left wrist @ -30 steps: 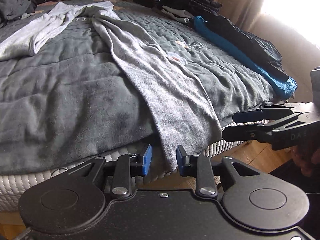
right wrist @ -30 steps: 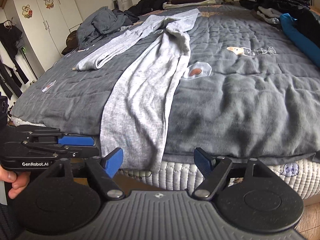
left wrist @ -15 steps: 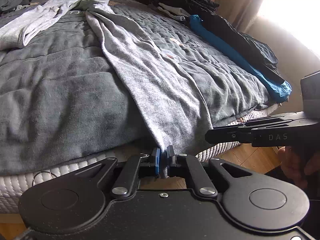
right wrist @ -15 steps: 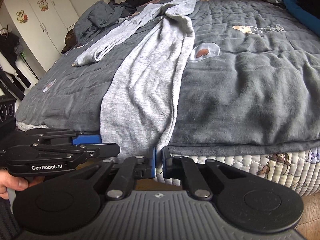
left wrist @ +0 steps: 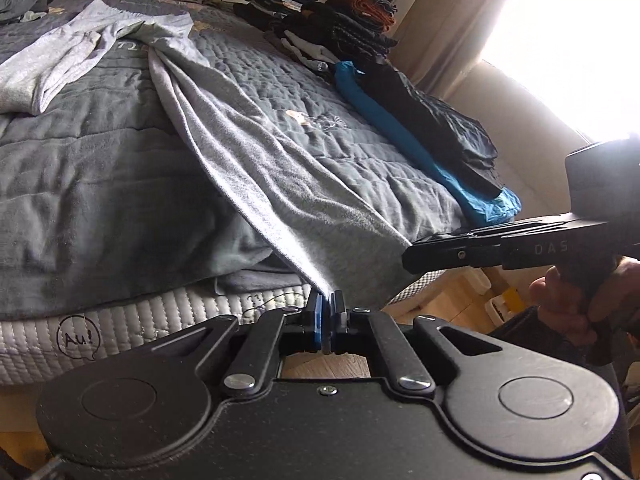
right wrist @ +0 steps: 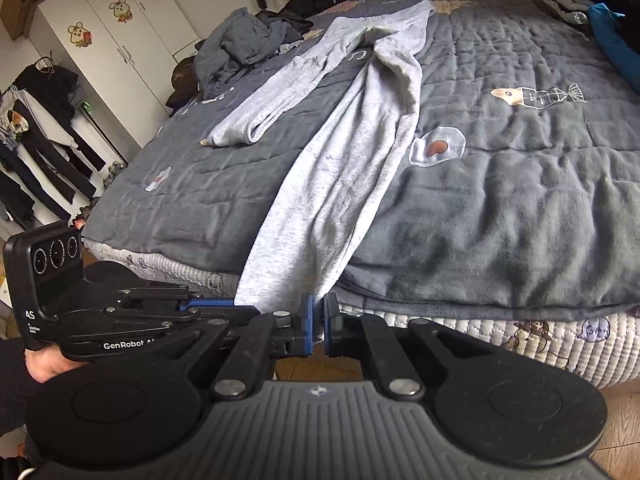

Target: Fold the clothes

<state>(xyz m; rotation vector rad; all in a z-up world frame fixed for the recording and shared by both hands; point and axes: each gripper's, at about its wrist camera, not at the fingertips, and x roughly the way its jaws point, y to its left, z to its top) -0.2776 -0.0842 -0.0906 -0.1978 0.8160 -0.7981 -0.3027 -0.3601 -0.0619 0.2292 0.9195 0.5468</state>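
Light grey trousers [left wrist: 256, 160] lie lengthwise on the bed, one leg running down to the near edge, the other leg [right wrist: 272, 108] folded off to the left. My left gripper [left wrist: 327, 308] is shut on the left corner of the near leg's hem. My right gripper [right wrist: 318, 316] is shut on the hem's right corner. The hem is lifted off the mattress edge and stretched between the two grippers. In the left wrist view the right gripper [left wrist: 408, 258] shows side-on with a hand behind it. In the right wrist view the left gripper [right wrist: 236, 304] shows at the hem's left.
A dark grey quilt [right wrist: 500, 208] covers the bed. Folded clothes are stacked at the far side [left wrist: 332, 20], with a blue garment [left wrist: 400, 128] and a black one along the right edge. A crumpled grey garment [right wrist: 240, 44] lies far left. White wardrobe [right wrist: 120, 36] and hanging clothes stand left.
Both grippers went from open to shut on the hem of the trouser leg, then rose, lifting the hem off the mattress edge.
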